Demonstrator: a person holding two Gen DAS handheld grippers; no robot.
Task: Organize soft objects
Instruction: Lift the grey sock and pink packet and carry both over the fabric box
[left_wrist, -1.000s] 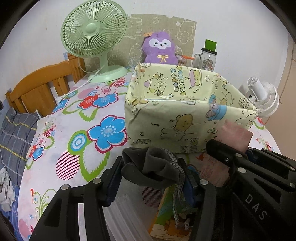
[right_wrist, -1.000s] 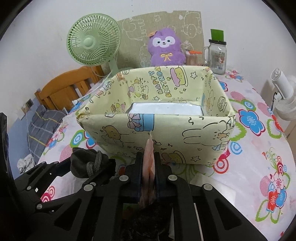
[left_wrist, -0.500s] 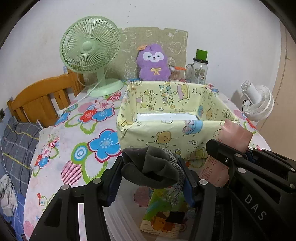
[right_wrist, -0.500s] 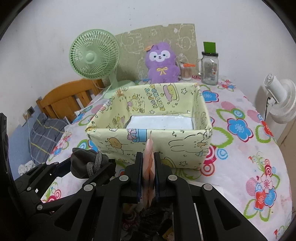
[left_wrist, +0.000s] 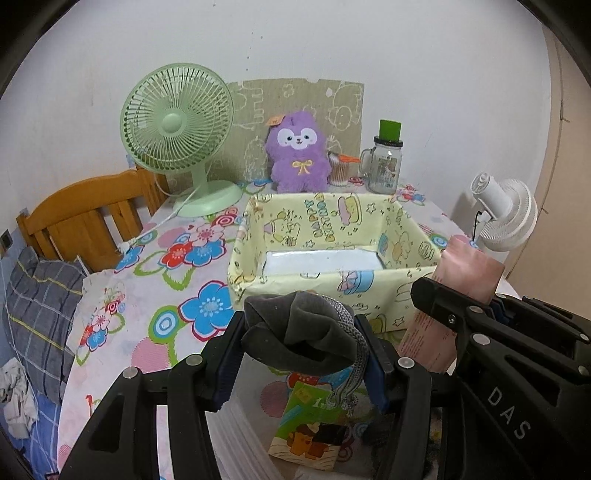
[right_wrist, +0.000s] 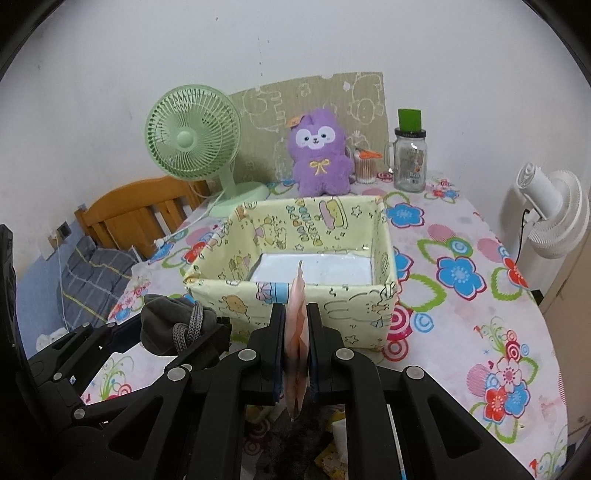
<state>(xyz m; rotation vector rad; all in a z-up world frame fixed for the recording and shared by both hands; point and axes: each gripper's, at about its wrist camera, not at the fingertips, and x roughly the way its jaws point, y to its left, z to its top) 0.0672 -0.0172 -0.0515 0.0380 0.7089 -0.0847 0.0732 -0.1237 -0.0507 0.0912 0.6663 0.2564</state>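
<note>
My left gripper (left_wrist: 303, 336) is shut on a dark grey drawstring pouch (left_wrist: 295, 328), held above the table in front of the yellow cartoon-print box (left_wrist: 332, 284). The pouch also shows in the right wrist view (right_wrist: 173, 321). My right gripper (right_wrist: 297, 332) is shut on a thin pink packet (right_wrist: 296, 325), edge-on, just short of the box's near wall (right_wrist: 295, 295). The packet shows in the left wrist view (left_wrist: 454, 295). The box has a white bottom (right_wrist: 314, 267) with nothing seen in it.
On the floral tablecloth (right_wrist: 461, 266) behind the box stand a green fan (left_wrist: 177, 125), a purple plush (left_wrist: 297, 151), a glass jar with green lid (left_wrist: 386, 162) and a cotton swab cup (left_wrist: 340, 170). A white fan (right_wrist: 554, 210) at right. A wooden chair (left_wrist: 85, 221) at left. A small colourful packet (left_wrist: 310, 428) lies below my left gripper.
Both grippers have risen and drawn back with their loads; the box looks smaller and farther, and more of its white bottom shows.
</note>
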